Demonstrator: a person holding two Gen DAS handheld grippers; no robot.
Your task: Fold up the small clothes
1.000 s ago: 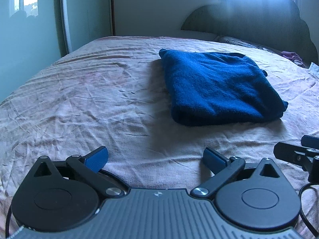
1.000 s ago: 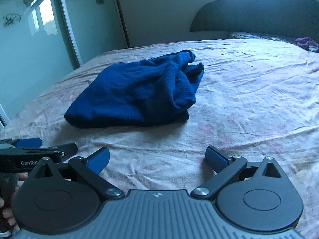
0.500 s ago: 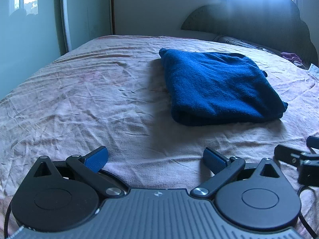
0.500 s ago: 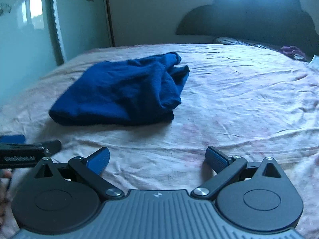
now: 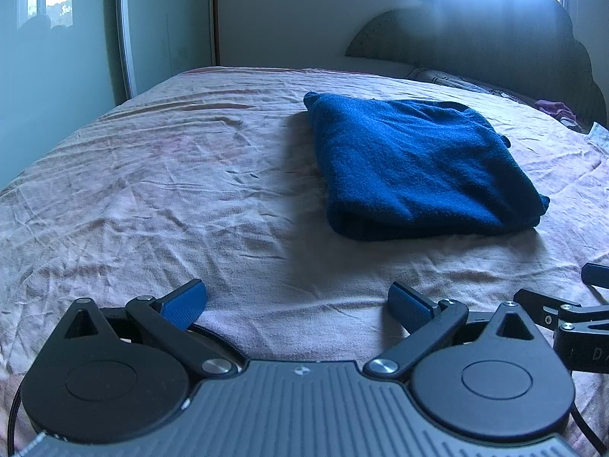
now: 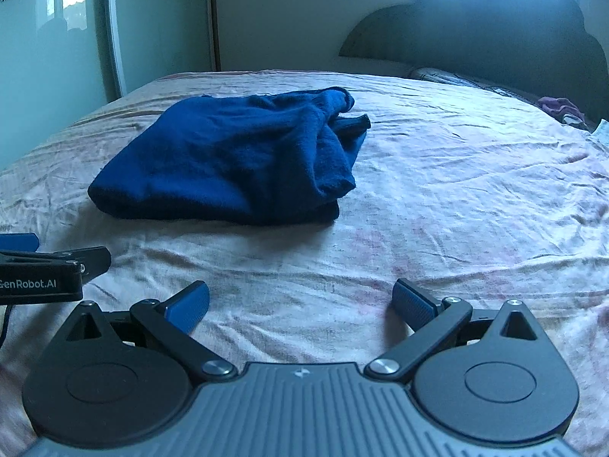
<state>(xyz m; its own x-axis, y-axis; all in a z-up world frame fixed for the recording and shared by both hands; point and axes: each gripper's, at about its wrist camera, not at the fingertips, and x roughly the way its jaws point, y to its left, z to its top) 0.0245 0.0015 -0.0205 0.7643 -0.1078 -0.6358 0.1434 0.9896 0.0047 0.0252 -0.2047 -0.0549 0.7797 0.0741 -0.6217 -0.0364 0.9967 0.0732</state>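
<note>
A dark blue fleece garment lies folded into a thick rectangle on the pink bedsheet. In the right wrist view the same blue garment shows its bunched, less tidy end toward the headboard. My left gripper hovers low over the sheet well short of the garment, open with nothing between its blue pads. My right gripper is likewise open and empty, to the right of the garment's near edge. Each gripper shows at the edge of the other's view.
The bed's dark scalloped headboard stands at the far end under a bright window. A crumpled purple cloth lies by the headboard at the right. A pale green wall with a mirrored door runs along the bed's left side.
Both grippers have drawn back slightly and swung a little, so the garment sits a bit farther off in each view. The garment itself has not moved.
</note>
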